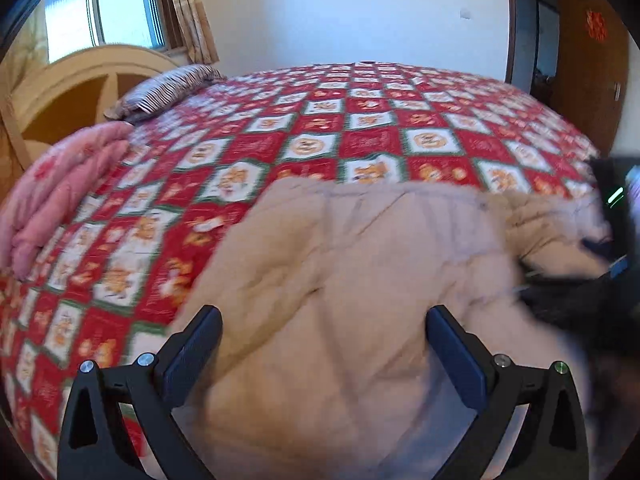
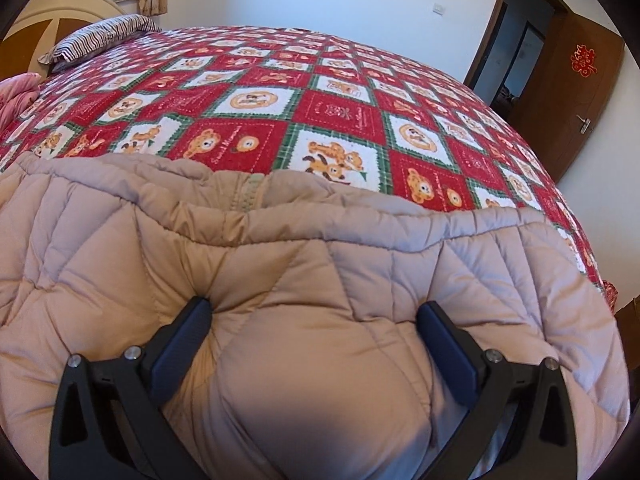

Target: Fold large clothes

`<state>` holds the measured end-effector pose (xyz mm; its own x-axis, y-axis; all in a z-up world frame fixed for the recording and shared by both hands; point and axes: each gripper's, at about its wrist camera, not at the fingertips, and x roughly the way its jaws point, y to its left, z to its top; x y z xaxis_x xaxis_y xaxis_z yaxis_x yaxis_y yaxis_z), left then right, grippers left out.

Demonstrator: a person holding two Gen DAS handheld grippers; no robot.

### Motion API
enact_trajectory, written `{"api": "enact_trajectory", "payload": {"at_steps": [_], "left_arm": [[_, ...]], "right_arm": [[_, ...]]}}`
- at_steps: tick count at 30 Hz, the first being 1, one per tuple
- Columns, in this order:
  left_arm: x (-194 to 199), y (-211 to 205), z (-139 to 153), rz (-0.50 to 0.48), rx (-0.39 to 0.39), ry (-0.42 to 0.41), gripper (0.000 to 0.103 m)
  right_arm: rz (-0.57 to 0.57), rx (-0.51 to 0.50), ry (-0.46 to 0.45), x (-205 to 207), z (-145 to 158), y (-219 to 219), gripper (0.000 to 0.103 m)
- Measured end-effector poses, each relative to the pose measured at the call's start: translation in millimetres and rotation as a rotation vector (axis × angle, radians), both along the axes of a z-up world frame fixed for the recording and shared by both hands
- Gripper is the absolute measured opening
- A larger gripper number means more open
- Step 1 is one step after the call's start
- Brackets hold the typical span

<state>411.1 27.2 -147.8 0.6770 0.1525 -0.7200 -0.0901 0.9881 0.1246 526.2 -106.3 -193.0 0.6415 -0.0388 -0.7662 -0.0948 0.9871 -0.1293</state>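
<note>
Red checked bedspread [image 2: 340,112] under beige quilted coat [image 2: 320,280] — striped pillow [image 2: 100,38] at headboard, door [image 2: 576,92] beyond — left gripper [image 1: 324,344] and right gripper [image 2: 314,340] fingers apart.

The left gripper [image 1: 324,320] is a matte black plastic frame whose two angled arms each carry a flat, dark navy rectangular finger pad [image 1: 188,356]; round silver screw heads sit on the arm joints, and the outermost screw on one side shows green. The right gripper [image 2: 314,312] has the same build: black arms with triangular cut-outs, textured navy pads [image 2: 180,350] and silver screws on the joints.
</note>
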Motion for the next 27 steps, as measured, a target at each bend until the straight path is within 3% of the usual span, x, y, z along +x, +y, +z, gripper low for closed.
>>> {"api": "enact_trajectory", "payload": {"at_steps": [2, 5, 9, 13, 16, 18, 21, 23, 25, 26, 27], "left_arm": [[-8, 11, -4, 0.014, 0.002, -0.012, 0.102], [-15, 20, -12, 0.029, -0.052, -0.034, 0.102], [-17, 9, -22, 0.034, -0.020, -0.065, 0.102], [-19, 8, -24, 0.039, -0.013, -0.089, 0.102], [-23, 9, -21, 0.045, -0.014, -0.060, 0.102], [-40, 15, -13, 0.070, -0.031, -0.052, 0.102], [-89, 29, 0, 0.110, -0.045, -0.105, 0.102], [-117, 42, -6, 0.138, -0.049, -0.108, 0.102], [-134, 56, -22, 0.186, -0.061, -0.064, 0.102], [-142, 65, -32, 0.208, -0.104, -0.044, 0.102], [-151, 76, -39, 0.214, -0.200, -0.044, 0.102]], "right_arm": [[0.014, 0.013, 0.045, -11, 11, -7, 0.103], [-0.004, 0.021, 0.018, -55, 28, -18, 0.103], [-0.014, -0.016, -0.024, -97, 9, -14, 0.103], [-0.034, -0.045, -0.104, -103, -3, -7, 0.103], [-0.022, -0.044, -0.091, -95, -5, -6, 0.103], [-0.021, -0.032, -0.085, -97, -3, -9, 0.103], [-0.027, 0.018, -0.061, -117, 11, -16, 0.103], [-0.023, 0.052, -0.071, -144, 15, -18, 0.103], [0.003, 0.025, -0.097, -171, 13, -14, 0.103], [-0.001, 0.002, -0.122, -183, 9, -13, 0.103], [-0.006, -0.009, -0.129, -193, 4, -13, 0.103]]}}
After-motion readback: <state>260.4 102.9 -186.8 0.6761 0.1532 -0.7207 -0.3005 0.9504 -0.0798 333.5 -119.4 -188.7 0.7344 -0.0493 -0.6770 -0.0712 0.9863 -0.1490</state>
